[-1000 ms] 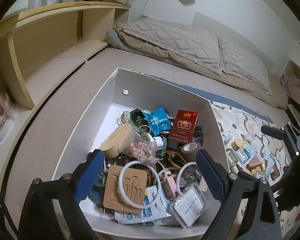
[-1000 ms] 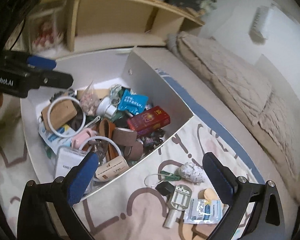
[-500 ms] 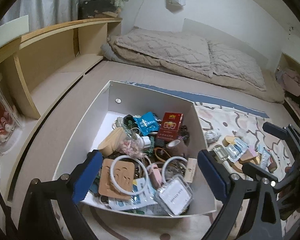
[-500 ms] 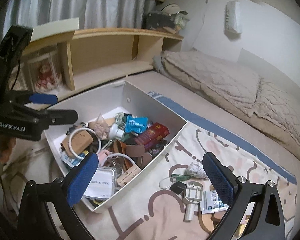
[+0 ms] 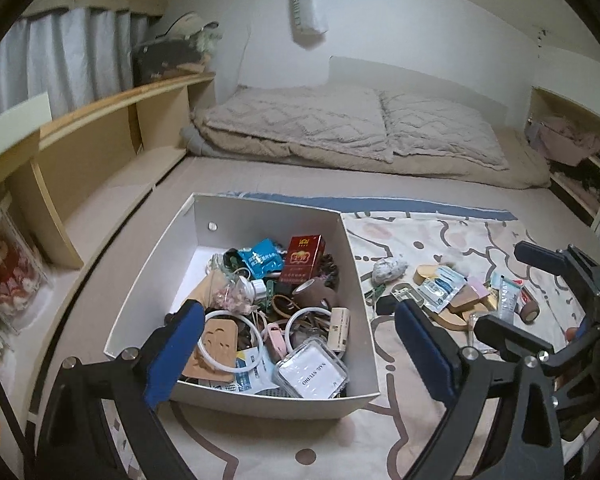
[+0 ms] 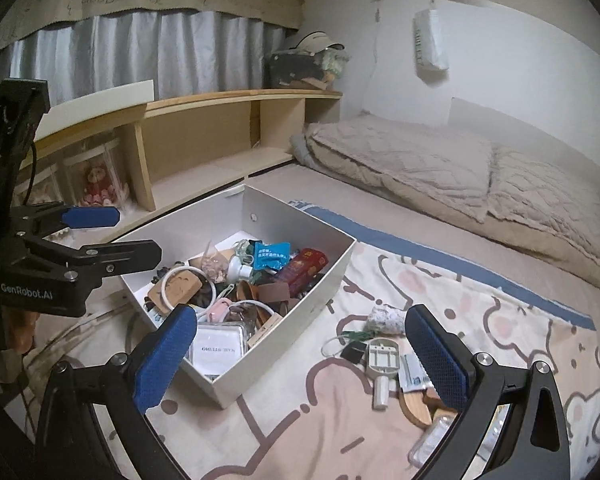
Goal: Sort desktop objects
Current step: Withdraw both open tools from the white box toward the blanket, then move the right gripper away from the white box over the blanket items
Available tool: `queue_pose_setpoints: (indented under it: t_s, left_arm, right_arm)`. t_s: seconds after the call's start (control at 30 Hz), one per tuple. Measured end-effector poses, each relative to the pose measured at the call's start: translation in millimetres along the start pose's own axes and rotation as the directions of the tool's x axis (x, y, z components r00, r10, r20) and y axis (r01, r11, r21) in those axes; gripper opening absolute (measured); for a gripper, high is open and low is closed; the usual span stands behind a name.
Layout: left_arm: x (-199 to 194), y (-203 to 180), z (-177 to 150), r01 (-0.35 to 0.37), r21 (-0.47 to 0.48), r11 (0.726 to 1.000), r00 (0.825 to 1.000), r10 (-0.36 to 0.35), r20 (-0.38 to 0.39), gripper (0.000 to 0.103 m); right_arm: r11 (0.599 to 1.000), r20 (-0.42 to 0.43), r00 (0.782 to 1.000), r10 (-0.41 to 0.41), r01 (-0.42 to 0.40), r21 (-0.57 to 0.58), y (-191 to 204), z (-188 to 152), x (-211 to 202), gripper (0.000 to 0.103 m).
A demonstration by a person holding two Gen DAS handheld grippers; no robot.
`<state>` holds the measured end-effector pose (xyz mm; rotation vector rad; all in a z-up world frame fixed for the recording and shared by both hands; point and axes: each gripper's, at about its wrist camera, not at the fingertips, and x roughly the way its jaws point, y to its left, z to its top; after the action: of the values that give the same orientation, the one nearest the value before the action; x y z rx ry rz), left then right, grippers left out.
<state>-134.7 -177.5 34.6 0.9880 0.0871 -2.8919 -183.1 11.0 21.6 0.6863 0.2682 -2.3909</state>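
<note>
Partly sorted: white box well filled, loose items left on the blanket, left gripper and right gripper wide open, empty.

Matt white card box, cloth sheet

The white box is open at the top, so entry from above is free, but its contents are heaped with no bare floor among them; a clear case and white rings lie uppermost at the near end. Right of the box wall, small items crowd the patterned sheet. Bare sheet lies near the box's front corner. The wooden shelf blocks the left side.
</note>
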Motion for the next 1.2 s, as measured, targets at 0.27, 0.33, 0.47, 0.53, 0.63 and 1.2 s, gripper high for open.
queue_pose_setpoints:
  t_s: [0.27,0.33,0.47,0.53,0.63,1.2]
  left_arm:
    - [-21.7,-10.8,-6.8,0.042,0.012,0.999,0.998,-0.043,0.035,0.097]
    - [-26.5,-13.1,-8.2,0.042,0.021,0.999,0.998,-0.043,0.050,0.097]
    - [-35.6,-13.2,-8.9,0.056,0.012,0.998,0.996,-0.057,0.070,0.097]
    - [-39.1,-13.2,-7.8,0.069,0.006,0.998,0.995,-0.069,0.066,0.097]
    - [-47.8,-14.5,-6.2,0.072,0.011,0.997,0.994,-0.073,0.086,0.097]
    - [-59.3,-29.6,-10.2,0.081,0.079,0.994,0.989,-0.090,0.120,0.097]
  right_arm:
    - [0.998,0.039,0.999,-0.027,0.025,0.051,-10.0,-14.4,-31.0,0.103]
    - [0.997,0.050,0.998,-0.043,0.040,0.059,-13.4,-17.6,-38.3,0.103]
    - [0.995,0.077,0.993,-0.084,0.079,0.065,-18.3,-24.8,-52.6,0.103]
    - [0.993,0.089,0.991,-0.099,0.092,0.076,-21.8,-28.1,-58.1,0.103]
    - [0.989,0.097,0.988,-0.121,0.112,0.094,-27.6,-34.7,-64.6,0.103]
    - [0.980,0.102,0.982,-0.162,0.148,0.134,-56.8,-69.6,-91.5,0.103]
